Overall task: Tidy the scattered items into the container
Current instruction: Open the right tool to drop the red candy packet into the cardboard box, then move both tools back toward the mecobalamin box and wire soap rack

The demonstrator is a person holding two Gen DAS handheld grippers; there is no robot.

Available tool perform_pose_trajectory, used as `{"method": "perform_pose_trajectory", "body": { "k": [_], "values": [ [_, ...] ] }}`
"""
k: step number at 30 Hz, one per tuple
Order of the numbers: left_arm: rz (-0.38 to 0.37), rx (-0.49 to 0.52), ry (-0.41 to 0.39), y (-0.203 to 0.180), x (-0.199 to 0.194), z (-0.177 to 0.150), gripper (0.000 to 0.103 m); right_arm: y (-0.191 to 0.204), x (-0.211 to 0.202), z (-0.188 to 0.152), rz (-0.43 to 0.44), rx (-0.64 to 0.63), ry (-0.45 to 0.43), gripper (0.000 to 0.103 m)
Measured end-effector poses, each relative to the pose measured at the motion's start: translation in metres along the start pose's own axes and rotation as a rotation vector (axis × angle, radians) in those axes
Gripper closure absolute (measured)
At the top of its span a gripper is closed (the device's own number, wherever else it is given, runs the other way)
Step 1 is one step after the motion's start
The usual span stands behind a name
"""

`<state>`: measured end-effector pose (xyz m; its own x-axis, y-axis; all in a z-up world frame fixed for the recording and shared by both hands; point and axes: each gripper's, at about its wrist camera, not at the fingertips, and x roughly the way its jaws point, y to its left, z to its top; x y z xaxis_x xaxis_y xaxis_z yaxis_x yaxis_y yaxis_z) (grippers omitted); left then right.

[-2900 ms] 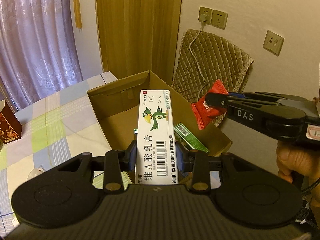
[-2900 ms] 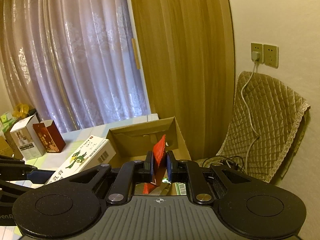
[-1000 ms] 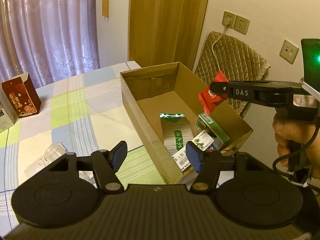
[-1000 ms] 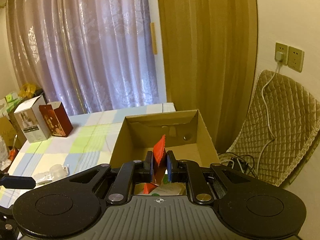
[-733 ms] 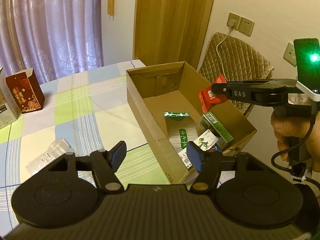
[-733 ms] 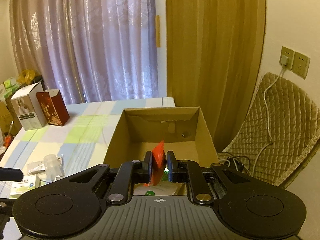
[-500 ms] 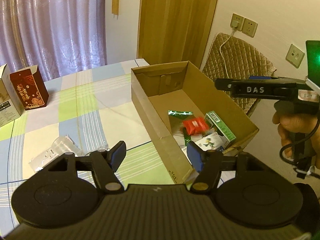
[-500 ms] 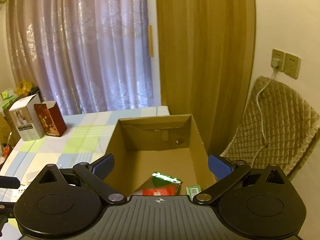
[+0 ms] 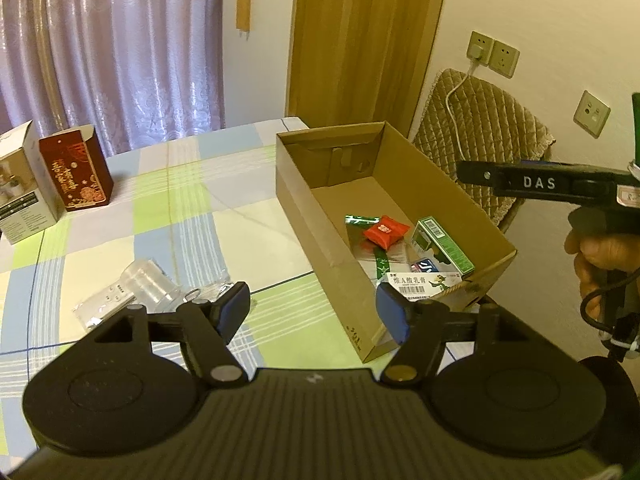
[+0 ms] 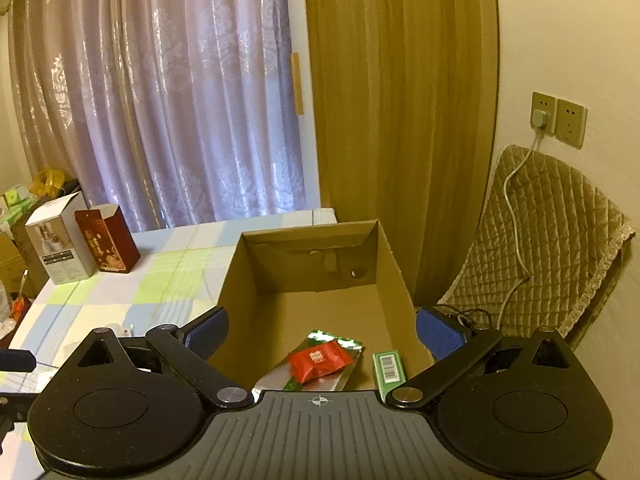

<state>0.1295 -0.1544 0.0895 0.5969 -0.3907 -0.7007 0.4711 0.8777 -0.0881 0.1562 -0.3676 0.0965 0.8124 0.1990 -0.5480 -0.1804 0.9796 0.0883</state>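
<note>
A: Jaws?
B: Left gripper [image 9: 313, 312] spread wide, nothing between. Right gripper [image 10: 322, 332] same, wide and bare, over the cardboard box [image 10: 394, 264].
A: Items?
B: Red packet [image 10: 319, 361] lies on a silver-green pouch [image 9: 378, 258] in the box, green carton [image 9: 442, 244] beside it, white ointment box [image 9: 426, 282] nearest. Clear plastic bag [image 9: 140, 290] on the checked cloth [image 9: 160, 216], outside.

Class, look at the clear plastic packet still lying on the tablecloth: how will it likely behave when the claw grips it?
The clear plastic packet looks thin and crinkled, so it probably flexes. Its glossy film may slip between pads. It looks light, so it would probably slide if nudged.
</note>
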Motion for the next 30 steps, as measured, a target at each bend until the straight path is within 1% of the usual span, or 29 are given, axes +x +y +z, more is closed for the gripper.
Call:
{"method": "perform_pose_trajectory", "body": {
  "k": [10, 12, 13, 22, 26, 30],
  "values": [
    [0.047, -0.03, -0.03, 0.025, -0.036, -0.015, 0.032, 0.033, -0.02, -0.002, 0.047, -0.024, -0.002, 0.0],
    [0.062, -0.034, -0.039, 0.034, -0.046, -0.02, 0.028, 0.044, -0.024, -0.001, 0.066, -0.035, -0.005, 0.0],
    [0.071, -0.036, -0.042, 0.039, -0.051, -0.023, 0.028, 0.05, -0.026, 0.0, 0.076, -0.041, -0.008, 0.0],
    [0.209, -0.093, -0.047, 0.1, -0.095, -0.061, 0.022, 0.111, -0.039, -0.007, 0.179, -0.101, -0.01, 0.0],
    [0.257, -0.099, -0.056, 0.119, -0.111, -0.076, 0.019, 0.136, -0.041, -0.017, 0.22, -0.133, 0.008, 0.0],
    [0.296, -0.113, -0.062, 0.131, -0.124, -0.087, 0.017, 0.156, -0.043, -0.03, 0.257, -0.157, 0.028, 0.0]
  ]
}}
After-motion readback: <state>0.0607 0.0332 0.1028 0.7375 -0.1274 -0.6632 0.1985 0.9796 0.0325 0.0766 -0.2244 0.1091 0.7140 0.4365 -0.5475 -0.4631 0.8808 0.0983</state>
